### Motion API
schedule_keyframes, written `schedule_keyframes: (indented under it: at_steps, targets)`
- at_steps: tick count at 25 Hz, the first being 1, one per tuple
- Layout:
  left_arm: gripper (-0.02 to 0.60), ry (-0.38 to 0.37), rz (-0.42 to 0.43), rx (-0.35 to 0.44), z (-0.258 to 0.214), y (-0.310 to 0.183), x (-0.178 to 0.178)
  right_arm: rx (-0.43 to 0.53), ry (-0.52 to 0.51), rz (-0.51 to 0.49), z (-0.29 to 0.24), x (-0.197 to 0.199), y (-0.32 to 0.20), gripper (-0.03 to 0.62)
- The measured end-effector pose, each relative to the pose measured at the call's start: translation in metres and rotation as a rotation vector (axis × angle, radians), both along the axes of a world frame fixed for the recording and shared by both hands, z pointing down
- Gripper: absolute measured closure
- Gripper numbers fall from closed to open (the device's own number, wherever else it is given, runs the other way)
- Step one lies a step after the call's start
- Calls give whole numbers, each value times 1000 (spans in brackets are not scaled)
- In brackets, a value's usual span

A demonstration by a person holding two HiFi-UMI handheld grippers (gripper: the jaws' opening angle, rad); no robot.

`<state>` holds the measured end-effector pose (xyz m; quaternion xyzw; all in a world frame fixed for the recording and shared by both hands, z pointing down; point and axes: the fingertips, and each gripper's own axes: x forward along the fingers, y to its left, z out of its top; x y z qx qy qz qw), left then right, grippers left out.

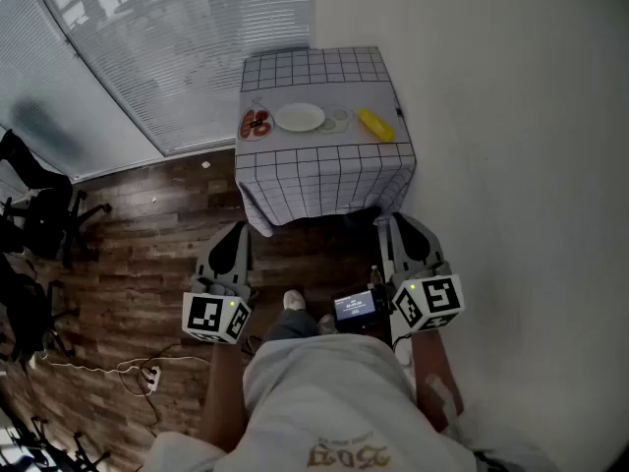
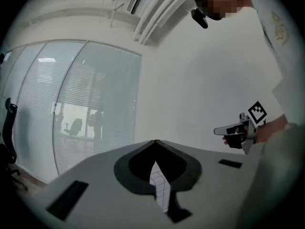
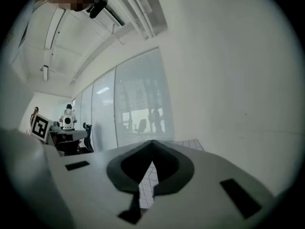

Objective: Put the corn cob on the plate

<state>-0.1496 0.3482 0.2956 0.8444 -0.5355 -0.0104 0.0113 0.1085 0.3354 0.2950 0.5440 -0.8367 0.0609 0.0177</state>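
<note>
Both grippers are held low by the person's waist, well short of the counter [image 1: 324,177]. Left gripper [image 1: 232,234]: fingers fully together, gripping nothing. Right gripper [image 1: 397,226]: same, fingers closed and empty. Corn cob [image 1: 374,124] lies on the checked cloth at the counter's right side, near the white plate [image 1: 300,117] but not touching it. The plate sits mid-counter. Red-food dish [image 1: 257,124] is just beside the plate, on its left.

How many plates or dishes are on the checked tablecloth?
3. A round dish holding red-brown food at the left end, a white oval plate in the middle, and a small pale saucer just right of it. None looks hidden.
</note>
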Motion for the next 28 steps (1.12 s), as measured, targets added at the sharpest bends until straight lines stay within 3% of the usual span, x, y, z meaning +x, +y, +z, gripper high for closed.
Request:
schedule_keyframes:
  at_steps: [4, 20, 28]
  targets:
    - [572, 37, -16, -16, -3, 2, -9, -3, -38, 0, -5, -4, 2, 588]
    - [572, -19, 10, -21, 1, 0, 5, -5, -105, -30, 1, -1, 6, 588]
    - [572, -37, -5, -40, 7, -3, 5, -56, -9, -22, 19, 7, 4, 588]
